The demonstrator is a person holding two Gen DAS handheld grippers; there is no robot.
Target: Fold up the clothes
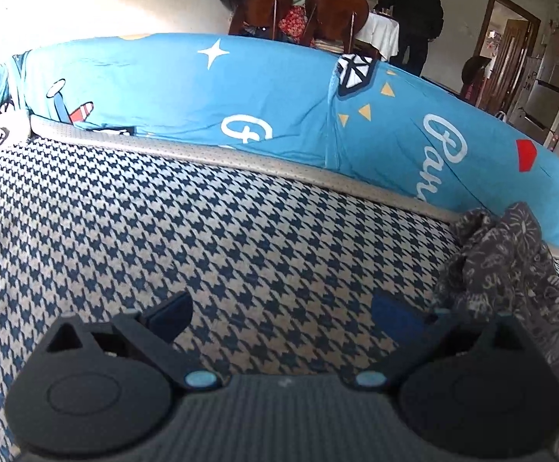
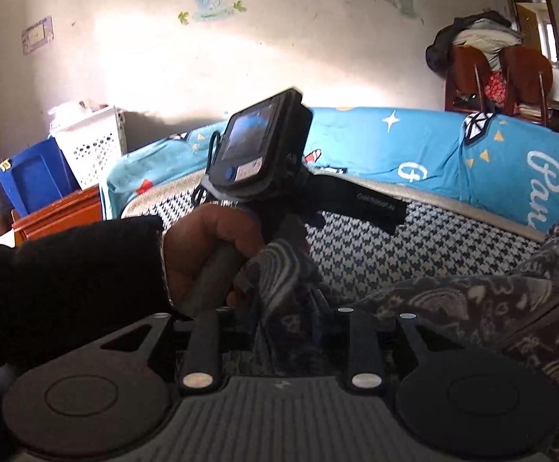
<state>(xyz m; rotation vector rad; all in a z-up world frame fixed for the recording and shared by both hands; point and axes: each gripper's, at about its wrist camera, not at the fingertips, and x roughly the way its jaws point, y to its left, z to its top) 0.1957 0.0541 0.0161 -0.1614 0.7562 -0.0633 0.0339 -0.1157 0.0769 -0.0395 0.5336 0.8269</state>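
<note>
Left gripper [image 1: 279, 310] fingers stood wide apart, nothing between them, above the blue-and-cream houndstooth cushion [image 1: 210, 231]. Right gripper [image 2: 283, 308] fingers stood narrowly apart with the dark grey paisley-print garment [image 2: 483, 300] between them; whether they pinched it could not be told. Garment lay bunched on the cushion's right side, near the bright blue printed bolster [image 1: 202, 88].

Where things sit on the bed

We see the cloth [image 1: 510, 269] on the mat [image 1: 202, 238], right of our left gripper [image 1: 279, 308]. The big cushion [image 1: 221, 92] lies behind the mat, chairs [image 1: 298, 11] behind that.
</note>
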